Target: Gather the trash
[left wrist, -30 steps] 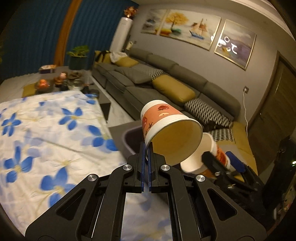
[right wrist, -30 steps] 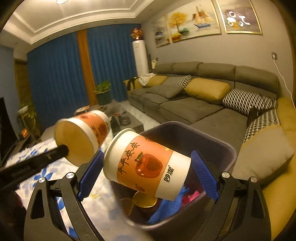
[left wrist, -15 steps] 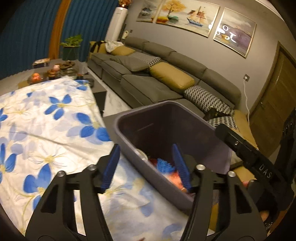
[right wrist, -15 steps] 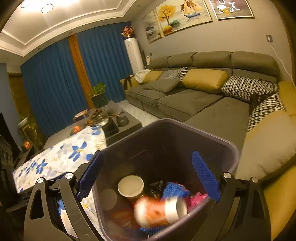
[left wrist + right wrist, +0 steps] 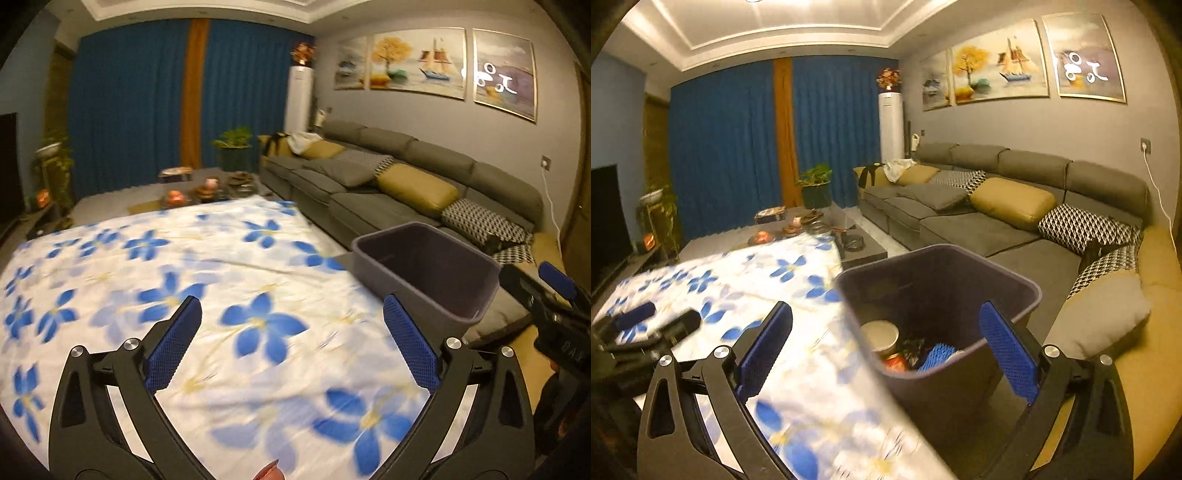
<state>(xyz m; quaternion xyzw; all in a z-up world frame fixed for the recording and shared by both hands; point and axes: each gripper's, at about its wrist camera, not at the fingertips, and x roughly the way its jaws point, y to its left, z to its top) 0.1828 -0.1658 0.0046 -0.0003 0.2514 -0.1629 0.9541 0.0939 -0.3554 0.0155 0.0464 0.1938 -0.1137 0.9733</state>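
Note:
A dark purple bin [image 5: 960,376] stands at the right edge of the table with the white, blue-flowered cloth [image 5: 155,280]. Inside it lie paper cups [image 5: 882,334], an orange cup [image 5: 895,362] and blue trash [image 5: 936,355]. My right gripper [image 5: 886,350] is open and empty, above the bin's near side. My left gripper [image 5: 291,343] is open and empty, over the cloth, left of the bin [image 5: 428,277]. The right gripper shows at the right edge of the left wrist view [image 5: 554,299]; the left gripper shows at the left of the right wrist view [image 5: 646,328].
A grey sofa [image 5: 979,221] with yellow and patterned cushions runs along the right wall behind the bin. A low coffee table [image 5: 207,192] with small objects stands beyond the cloth. A potted plant [image 5: 232,147] and blue curtains are at the back.
Both grippers held paper cups over the bin a second ago, then opened and dropped them in. Both have since pulled back, the left one swinging left over the cloth.

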